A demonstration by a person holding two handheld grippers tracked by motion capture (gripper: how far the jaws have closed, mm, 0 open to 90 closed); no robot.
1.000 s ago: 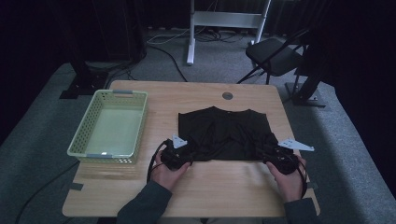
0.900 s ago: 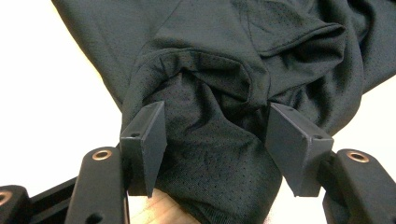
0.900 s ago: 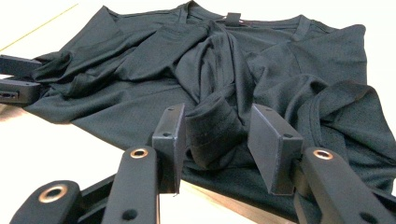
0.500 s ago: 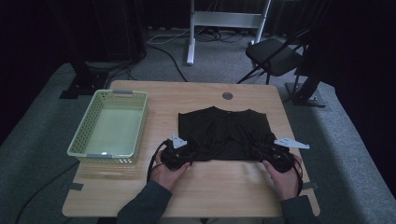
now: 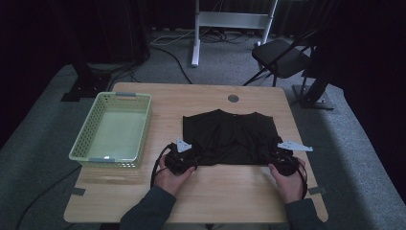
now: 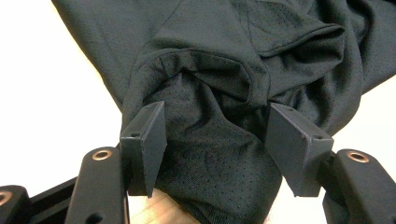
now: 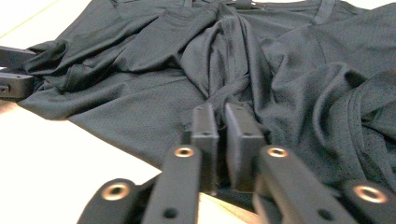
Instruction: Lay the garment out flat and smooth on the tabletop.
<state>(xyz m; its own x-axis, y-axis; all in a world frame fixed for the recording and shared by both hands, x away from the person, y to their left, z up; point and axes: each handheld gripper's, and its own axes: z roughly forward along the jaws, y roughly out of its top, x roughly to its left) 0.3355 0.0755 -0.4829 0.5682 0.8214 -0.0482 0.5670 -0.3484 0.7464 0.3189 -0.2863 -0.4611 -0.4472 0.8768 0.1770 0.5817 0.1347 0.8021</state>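
High view: black shirt (image 5: 229, 138) lies on the desk (image 5: 230, 191), right of a pale green basket (image 5: 95, 155); both hand-held grippers sit at the shirt's near edge.
Left hand-held gripper (image 5: 184, 160): at the near left corner of the shirt. In the left gripper view (image 6: 212, 140) the jaws stand wide apart with a bunched fold of mesh cloth between them; nothing pinched yet.
Right hand-held gripper (image 5: 280, 158): at the near right corner. In the right gripper view (image 7: 223, 122) the jaws are nearly together with a thin slit between; shirt hem seems caught there, though the cloth in the slit is hard to make out.
Shirt state: partly gathered, sleeves and body rumpled toward the middle, collar at the far side. Not a tidy fold.
Progress: judged early. Right side looks gripped, left side lined up but not clamped. Left to do, as I read it: close left jaws, lift or fold, likely move to the basket.
Basket: empty, nothing inside; stands well apart from the shirt.
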